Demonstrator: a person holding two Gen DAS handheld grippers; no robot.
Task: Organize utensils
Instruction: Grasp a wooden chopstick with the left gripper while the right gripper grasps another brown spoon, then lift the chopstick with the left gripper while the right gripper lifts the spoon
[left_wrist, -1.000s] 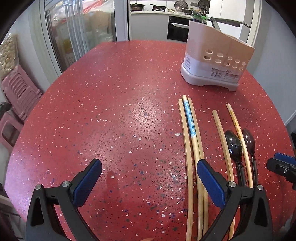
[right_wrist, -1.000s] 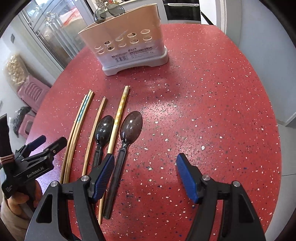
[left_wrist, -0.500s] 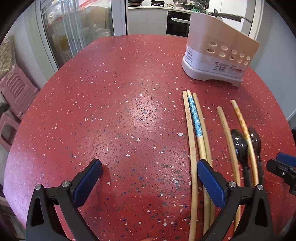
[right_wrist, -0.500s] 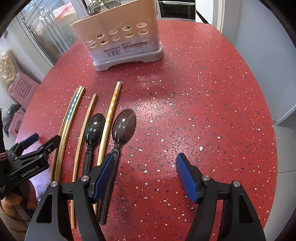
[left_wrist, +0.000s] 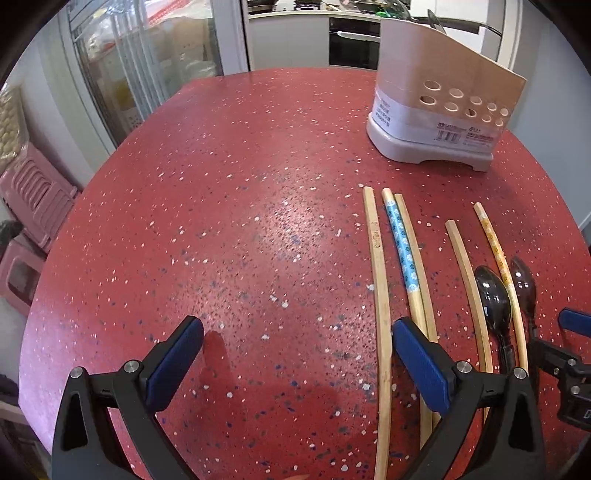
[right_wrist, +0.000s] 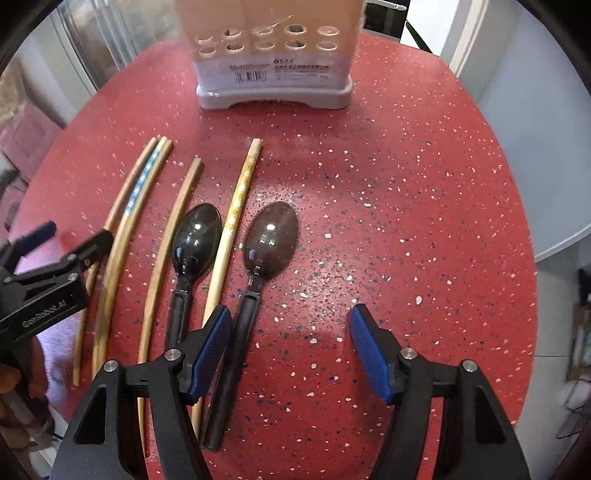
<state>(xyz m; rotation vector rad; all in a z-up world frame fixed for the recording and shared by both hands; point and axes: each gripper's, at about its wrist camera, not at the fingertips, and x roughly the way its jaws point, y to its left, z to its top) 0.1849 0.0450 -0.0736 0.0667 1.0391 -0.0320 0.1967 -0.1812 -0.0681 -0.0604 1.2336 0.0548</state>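
Note:
Several wooden chopsticks lie side by side on the red table, one with a blue pattern (left_wrist: 402, 248) (right_wrist: 143, 181) and one with an orange pattern (left_wrist: 496, 246) (right_wrist: 242, 184). Two dark spoons lie among them: the left spoon (right_wrist: 194, 240) (left_wrist: 493, 299) and the right spoon (right_wrist: 269, 240) (left_wrist: 523, 284). A beige utensil holder (left_wrist: 441, 110) (right_wrist: 273, 55) stands beyond them. My left gripper (left_wrist: 295, 354) is open and empty, its right finger over the three left chopsticks. My right gripper (right_wrist: 290, 350) is open and empty, its left finger beside the right spoon's handle.
The red speckled table (left_wrist: 229, 229) (right_wrist: 406, 221) is round, its edge close on the right. Pink stools (left_wrist: 29, 206) stand on the floor to the left. A glass-door cabinet (left_wrist: 147, 66) and kitchen counter stand behind the table.
Both grippers have moved forward toward the utensils and the holder. The right gripper has swung to face the holder squarely. Both stay open; nothing was picked up.

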